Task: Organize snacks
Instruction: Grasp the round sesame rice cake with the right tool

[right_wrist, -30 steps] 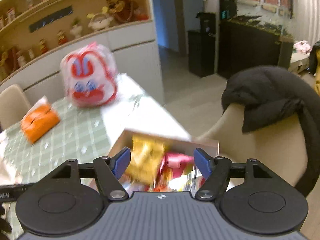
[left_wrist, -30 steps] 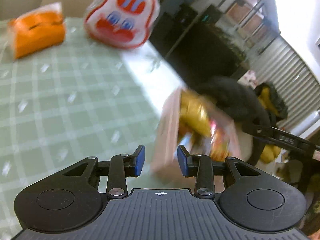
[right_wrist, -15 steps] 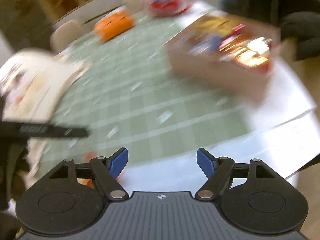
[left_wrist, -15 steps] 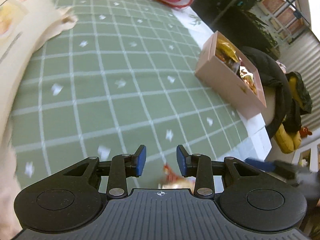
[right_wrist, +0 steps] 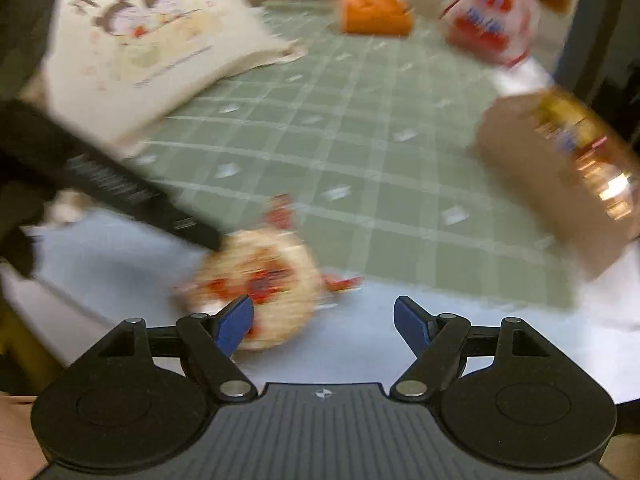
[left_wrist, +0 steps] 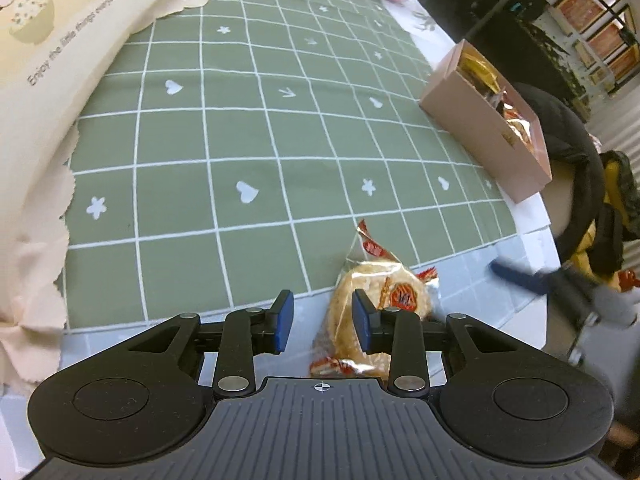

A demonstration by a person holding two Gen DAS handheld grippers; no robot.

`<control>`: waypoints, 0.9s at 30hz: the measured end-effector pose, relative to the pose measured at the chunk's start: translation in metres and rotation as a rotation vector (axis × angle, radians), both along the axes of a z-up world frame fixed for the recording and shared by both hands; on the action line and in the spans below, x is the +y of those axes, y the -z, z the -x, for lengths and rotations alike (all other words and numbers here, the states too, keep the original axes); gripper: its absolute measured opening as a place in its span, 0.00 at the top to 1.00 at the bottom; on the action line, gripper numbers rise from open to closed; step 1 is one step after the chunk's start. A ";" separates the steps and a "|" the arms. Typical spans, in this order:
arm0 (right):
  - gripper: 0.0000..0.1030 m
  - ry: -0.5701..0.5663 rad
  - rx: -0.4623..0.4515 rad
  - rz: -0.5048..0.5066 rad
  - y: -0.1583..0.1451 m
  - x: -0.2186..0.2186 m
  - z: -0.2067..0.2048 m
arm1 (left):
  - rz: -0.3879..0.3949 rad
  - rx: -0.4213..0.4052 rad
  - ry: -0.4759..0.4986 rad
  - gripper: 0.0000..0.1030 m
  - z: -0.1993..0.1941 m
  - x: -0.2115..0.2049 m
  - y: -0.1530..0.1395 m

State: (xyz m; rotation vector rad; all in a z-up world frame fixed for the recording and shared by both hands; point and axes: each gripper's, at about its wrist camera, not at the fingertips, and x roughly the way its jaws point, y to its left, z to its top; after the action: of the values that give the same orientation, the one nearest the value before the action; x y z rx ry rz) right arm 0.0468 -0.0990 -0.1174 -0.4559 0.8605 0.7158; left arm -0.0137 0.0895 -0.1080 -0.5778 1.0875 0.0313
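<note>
Pick-up step: the left gripper (left_wrist: pixel 322 326), jaws closing but not yet clamped, straddles the wrapped rice cracker (left_wrist: pixel 376 304) at the bench's (left_wrist: pixel 248 140) near edge, the right gripper (right_wrist: pixel 324 322) released beside it; next, a carry to the far-right pink box (left_wrist: pixel 484 136).

Right wrist view smeared w/ motion blur — pink cardboard box (right_wrist: pixel 552 184) contents unreadable; cream printed cloth bag (left_wrist: pixel 60 60) cut off by left edge.

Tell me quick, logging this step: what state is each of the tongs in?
Left tongs: closing, pads not yet gripping the rice cracker packet.
Right tongs: open, empty.
</note>
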 end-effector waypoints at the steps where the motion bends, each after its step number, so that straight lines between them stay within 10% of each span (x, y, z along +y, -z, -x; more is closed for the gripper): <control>1: 0.25 0.023 -0.045 0.024 -0.002 -0.002 -0.002 | 0.003 0.003 -0.001 0.65 0.001 0.000 0.001; 4: 0.25 0.079 -0.065 0.026 -0.009 -0.011 -0.007 | 0.020 0.007 -0.017 0.66 0.003 0.002 0.002; 10: 0.25 -0.040 0.176 -0.116 -0.011 -0.006 0.007 | 0.037 0.010 -0.046 0.67 0.008 0.009 0.002; 21: 0.25 -0.107 -0.097 0.185 0.007 0.009 0.024 | 0.041 0.027 -0.087 0.71 0.021 0.025 0.003; 27: 0.25 -0.034 0.184 -0.099 -0.020 -0.008 -0.002 | -0.029 0.041 -0.077 0.75 0.021 0.022 0.001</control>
State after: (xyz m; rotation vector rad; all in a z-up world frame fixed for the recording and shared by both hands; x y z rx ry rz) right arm 0.0490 -0.1073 -0.0970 -0.3199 0.9863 0.8370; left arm -0.0343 0.1111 -0.1091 -0.5948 1.1027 0.1265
